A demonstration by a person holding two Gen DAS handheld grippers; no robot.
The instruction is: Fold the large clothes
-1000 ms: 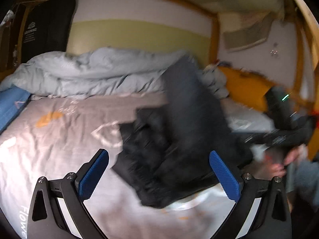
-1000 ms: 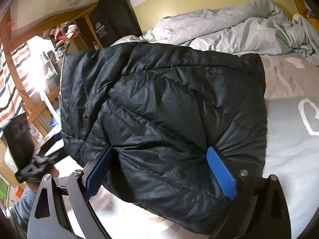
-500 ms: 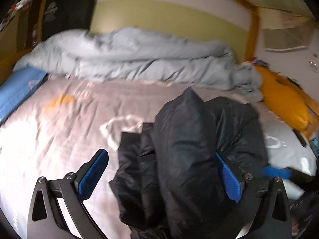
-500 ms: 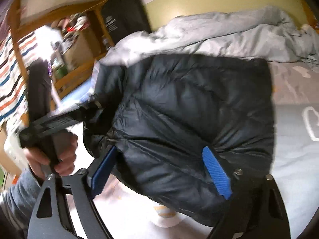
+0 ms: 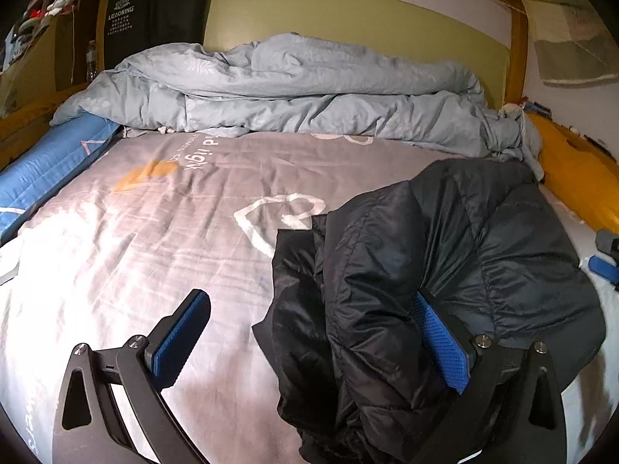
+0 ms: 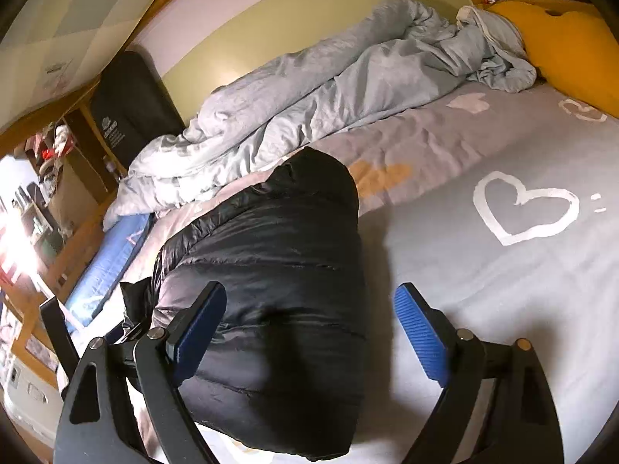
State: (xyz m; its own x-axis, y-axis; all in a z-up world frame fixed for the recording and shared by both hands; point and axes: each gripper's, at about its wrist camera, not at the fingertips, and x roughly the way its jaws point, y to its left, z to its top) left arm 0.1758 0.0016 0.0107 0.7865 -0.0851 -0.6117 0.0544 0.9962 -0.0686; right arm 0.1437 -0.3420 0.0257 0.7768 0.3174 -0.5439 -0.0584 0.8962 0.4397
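A black puffer jacket (image 5: pixel 445 251) lies bunched and folded on the grey bed sheet (image 5: pixel 154 251). My left gripper (image 5: pixel 309 332) is open wide just in front of it. Its right finger (image 5: pixel 441 340) rests against the jacket's folds, and its left finger stands over bare sheet. In the right wrist view the jacket (image 6: pixel 271 270) is a smooth quilted block. My right gripper (image 6: pixel 309 328) straddles its near right edge with jaws opening. The left pad (image 6: pixel 201 324) lies on the fabric and the right pad (image 6: pixel 421 332) is free over the sheet.
A crumpled pale blue duvet (image 5: pixel 309 89) is heaped along the headboard. A yellow pillow (image 5: pixel 572 178) sits at the right edge of the bed and a blue pillow (image 5: pixel 50 170) at the left. A white heart print (image 6: pixel 522 208) marks the bare sheet to the right of the jacket.
The jacket hung draped between the right gripper's fingers; now it lies folded on the sheet and the right pad is off it. The left gripper has come down closer to it.
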